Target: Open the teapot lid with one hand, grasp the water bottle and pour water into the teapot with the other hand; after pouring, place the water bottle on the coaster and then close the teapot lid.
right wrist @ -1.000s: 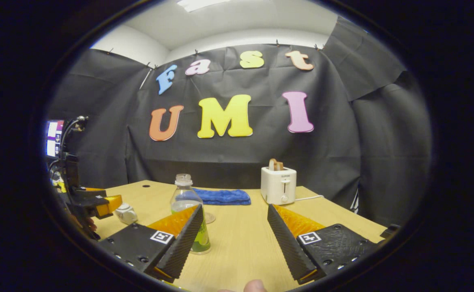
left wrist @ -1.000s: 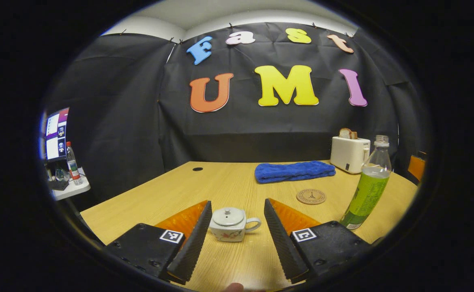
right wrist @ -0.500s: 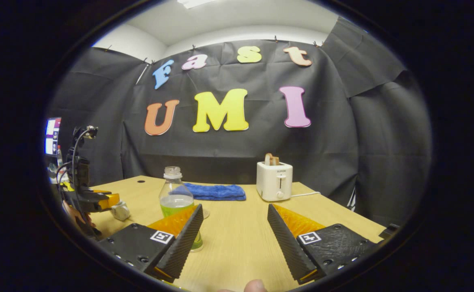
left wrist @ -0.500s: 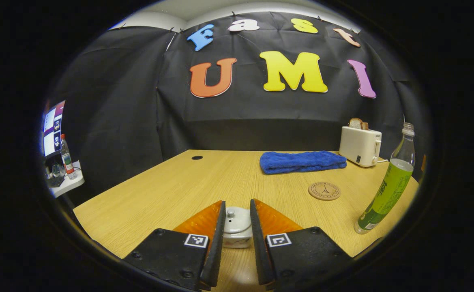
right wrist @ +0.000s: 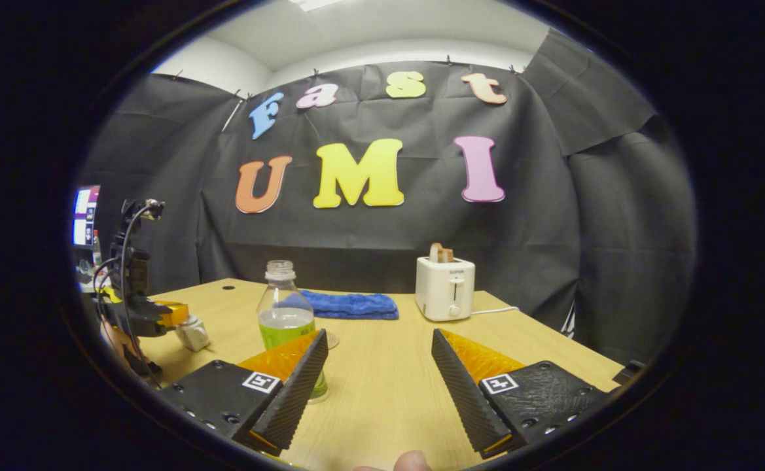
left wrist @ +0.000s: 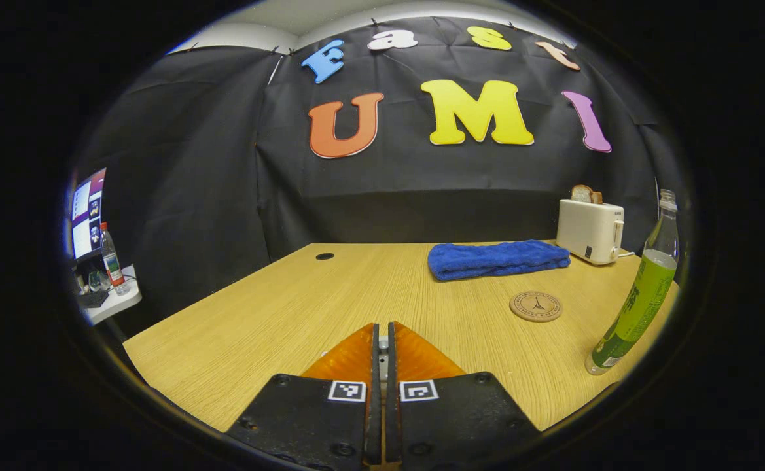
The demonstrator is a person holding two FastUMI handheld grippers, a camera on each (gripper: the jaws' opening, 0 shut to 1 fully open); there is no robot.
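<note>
At the right edge of the left gripper view we see the clear plastic water bottle (left wrist: 637, 301), uncapped, upright on the table, holding green liquid. Left of it, centre right, lies the round brown coaster (left wrist: 536, 306), flat and apart from the bottle. In the right gripper view, lower left, we see the small white ceramic teapot (right wrist: 193, 332).

Over the past second the left gripper (left wrist: 382, 353) has come forward and down over the teapot (right wrist: 194, 332) and narrowed from wide open to nearly closed, its fingers now pinching what appears to be the lid knob (left wrist: 383, 342), a pale sliver between them. In its view the teapot body has slipped out of sight and the water bottle (left wrist: 636, 294) has drifted rightward.
</note>
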